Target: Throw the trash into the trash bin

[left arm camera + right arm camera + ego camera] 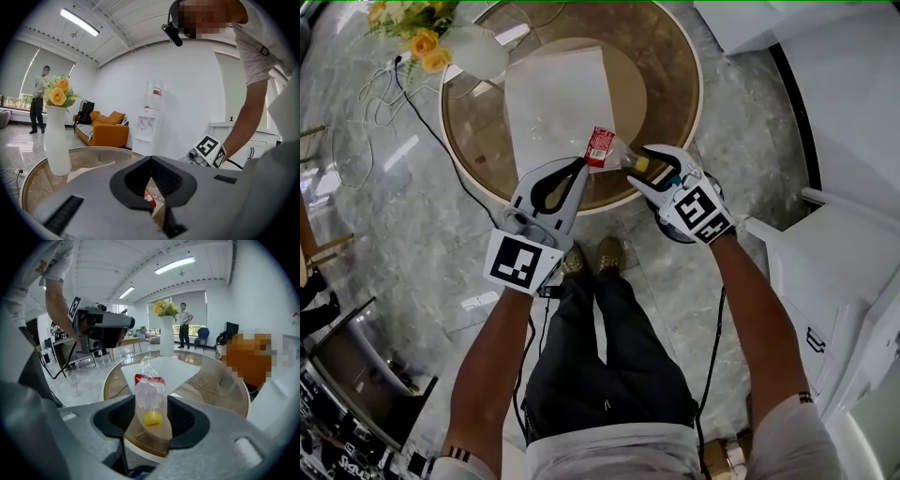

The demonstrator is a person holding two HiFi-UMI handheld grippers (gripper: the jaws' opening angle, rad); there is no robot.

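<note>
A clear plastic bottle (pixel 614 155) with a red label and a yellow cap lies at the near edge of the round glass table (pixel 667 58). My right gripper (pixel 639 166) is open, and the bottle's (pixel 150 394) cap end lies loosely between its jaws (pixel 151 401). To the left, my left gripper (pixel 581 167) is shut, tips meeting beside the red label, with nothing seen between them. In the left gripper view the bottle's label (pixel 149 197) shows through the loop below the closed tips (pixel 150 158). No trash bin is clearly in view.
A white paper sheet (pixel 558 94) covers the table's middle, and a white vase of yellow flowers (pixel 473 47) stands at its far left. White cabinets (pixel 825 262) are to the right. A cable (pixel 412 103) runs across the marble floor. A person (pixel 184 331) stands beyond the table.
</note>
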